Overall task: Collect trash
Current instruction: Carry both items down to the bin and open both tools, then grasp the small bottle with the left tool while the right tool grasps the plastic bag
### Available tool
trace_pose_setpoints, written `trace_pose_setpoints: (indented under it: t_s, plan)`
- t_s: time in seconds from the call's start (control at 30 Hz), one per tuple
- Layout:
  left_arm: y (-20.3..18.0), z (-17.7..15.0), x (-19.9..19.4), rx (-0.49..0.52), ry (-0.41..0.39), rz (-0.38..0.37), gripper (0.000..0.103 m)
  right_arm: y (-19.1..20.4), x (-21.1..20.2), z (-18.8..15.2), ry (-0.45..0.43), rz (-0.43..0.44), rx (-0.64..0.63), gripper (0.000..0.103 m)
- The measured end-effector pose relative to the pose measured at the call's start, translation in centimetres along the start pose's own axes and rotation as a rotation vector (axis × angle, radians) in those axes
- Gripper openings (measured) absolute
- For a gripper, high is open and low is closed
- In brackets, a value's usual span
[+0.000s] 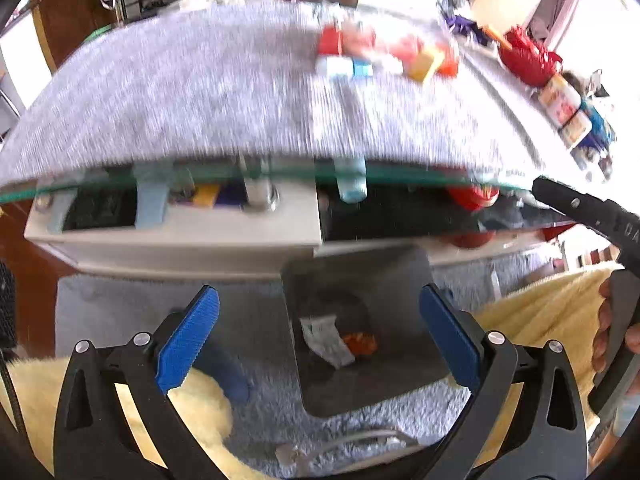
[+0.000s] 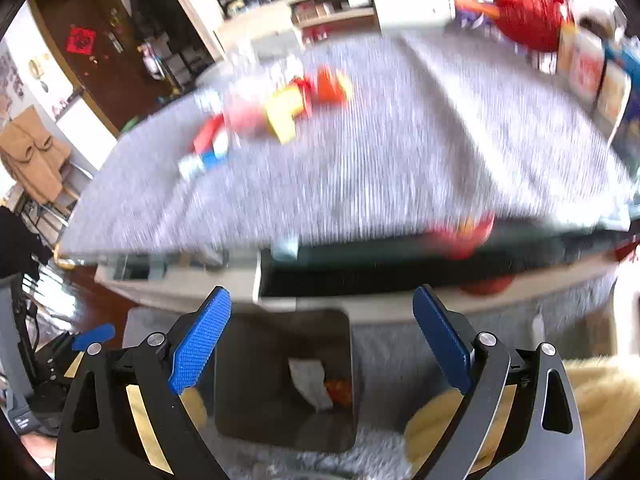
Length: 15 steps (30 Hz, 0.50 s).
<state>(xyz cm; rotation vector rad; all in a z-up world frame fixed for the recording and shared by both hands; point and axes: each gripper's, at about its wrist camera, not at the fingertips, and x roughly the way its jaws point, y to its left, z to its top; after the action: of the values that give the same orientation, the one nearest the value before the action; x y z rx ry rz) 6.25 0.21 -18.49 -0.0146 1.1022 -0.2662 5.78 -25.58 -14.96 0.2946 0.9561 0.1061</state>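
Left wrist view: we see the left gripper (image 1: 320,336) with jaws spread wide and nothing between them. The trash bin (image 1: 360,276) sits on the floor rug just beyond and below the jaws; a white scrap (image 1: 325,340) and an orange scrap (image 1: 361,343) lie inside, so we judge it placed beside the table (image 1: 200,92) for short drops.

Right wrist view: the right gripper (image 2: 322,340) also has spread, empty jaws. More trash (image 2: 280,116) lies on the table, well beyond the jaws, uncollected.
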Motion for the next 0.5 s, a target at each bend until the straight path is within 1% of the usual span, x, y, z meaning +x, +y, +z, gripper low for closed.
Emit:
trace_pose_setpoints:
  t_s: [0.03,0.13,0.3,0.5]
  plan:
    - [0.1,0.8,-0.3,0.004,-0.013,0.001,0.095,0.0,-0.3,1.1,-0.019,-0.001,-0.003,0.093]
    - [0.1,3.1,-0.8,0.020,-0.041,0.006,0.095,0.2,0.1,3.3,-0.041,-0.018,-0.015,0.093]
    - [-0.1,7.0,-0.9,0.069,-0.073,0.038,0.095,0.8,1.5,6.1,-0.042,-0.006,-0.031,0.093]
    - [0.3,10.5,0.8,0.079,-0.083,0.013,0.095,2.5,3.1,9.0,-0.054,0.023,-0.063,0.093]
